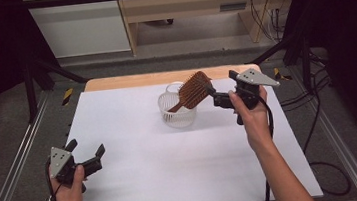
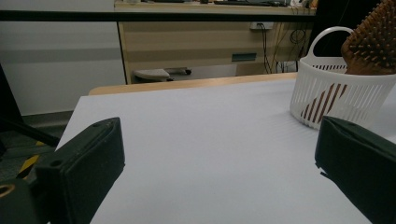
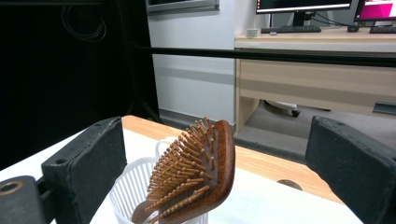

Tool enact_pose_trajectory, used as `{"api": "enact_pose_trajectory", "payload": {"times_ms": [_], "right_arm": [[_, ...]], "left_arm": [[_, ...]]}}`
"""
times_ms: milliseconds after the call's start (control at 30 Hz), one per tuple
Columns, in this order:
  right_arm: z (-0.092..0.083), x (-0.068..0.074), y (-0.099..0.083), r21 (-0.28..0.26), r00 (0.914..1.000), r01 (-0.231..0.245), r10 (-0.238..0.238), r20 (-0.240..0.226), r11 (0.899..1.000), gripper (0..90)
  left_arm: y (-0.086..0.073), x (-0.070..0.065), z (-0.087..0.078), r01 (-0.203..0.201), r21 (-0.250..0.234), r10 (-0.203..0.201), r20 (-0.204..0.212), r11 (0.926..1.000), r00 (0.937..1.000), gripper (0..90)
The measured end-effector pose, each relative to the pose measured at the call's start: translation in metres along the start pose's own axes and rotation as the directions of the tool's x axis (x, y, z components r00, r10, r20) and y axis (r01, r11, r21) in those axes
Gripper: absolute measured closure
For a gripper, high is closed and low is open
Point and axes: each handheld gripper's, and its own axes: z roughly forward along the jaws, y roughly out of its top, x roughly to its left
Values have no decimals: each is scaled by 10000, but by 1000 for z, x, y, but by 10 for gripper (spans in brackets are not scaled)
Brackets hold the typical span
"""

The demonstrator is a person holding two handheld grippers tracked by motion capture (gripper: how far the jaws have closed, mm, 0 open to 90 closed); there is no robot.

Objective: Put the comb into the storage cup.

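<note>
A white slatted basket (image 1: pixel 176 111) stands at the middle back of the white table (image 1: pixel 140 185). A brown wooden hairbrush (image 1: pixel 194 90) stands in it handle down, its bristled head leaning over the right rim. My right gripper (image 1: pixel 221 90) is held just to the right of the brush head with its jaws wide open on either side of it and touching nothing. In the right gripper view the brush (image 3: pixel 196 172) stands on its own in the basket (image 3: pixel 130 186). My left gripper (image 1: pixel 87 147) rests open and empty near the front left corner. From there the basket (image 2: pixel 341 100) lies far to the right.
A wooden strip (image 1: pixel 164 77) edges the table's back. Metal rails (image 1: pixel 17 162) run along both sides and black frame bars (image 1: pixel 33 80) stand at the back corners. Cables (image 1: pixel 324 165) lie on the floor at the right. A wooden desk (image 1: pixel 191 3) stands beyond.
</note>
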Motion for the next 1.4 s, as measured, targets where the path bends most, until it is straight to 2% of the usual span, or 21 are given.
{"api": "enact_pose_trajectory", "payload": {"times_ms": [200, 367, 700, 1033, 1267, 1400], "right_arm": [[-2, -1, 1, 21, 10000, -88, 88, -18, 10000, 48], [-3, -2, 2, -206, 9997, -175, 178, 162, 9996, 47], [-9, -2, 5, -502, 9994, 140, -123, 338, 9986, 33], [-11, -2, 5, -411, 9989, 471, -469, 60, 9980, 34], [-13, -3, 5, -467, 9972, 736, -728, 186, 9962, 39], [-15, -5, 4, -449, 9972, 714, -704, 236, 9964, 40]], "left_arm": [[0, -1, 0, -19, -35, 20, 53, 10000, 10000, 13], [0, 0, 0, 6, -49, -6, 31, 10000, 10000, 13], [0, 2, -1, 102, -55, -102, 15, 9999, 9999, 14], [0, 2, -1, 52, -28, -52, 4, 10000, 10000, 13], [0, 1, -1, 37, -50, -37, 70, 10000, 10000, 13], [0, 1, -1, 9, -56, -9, 87, 10000, 10000, 13]]}}
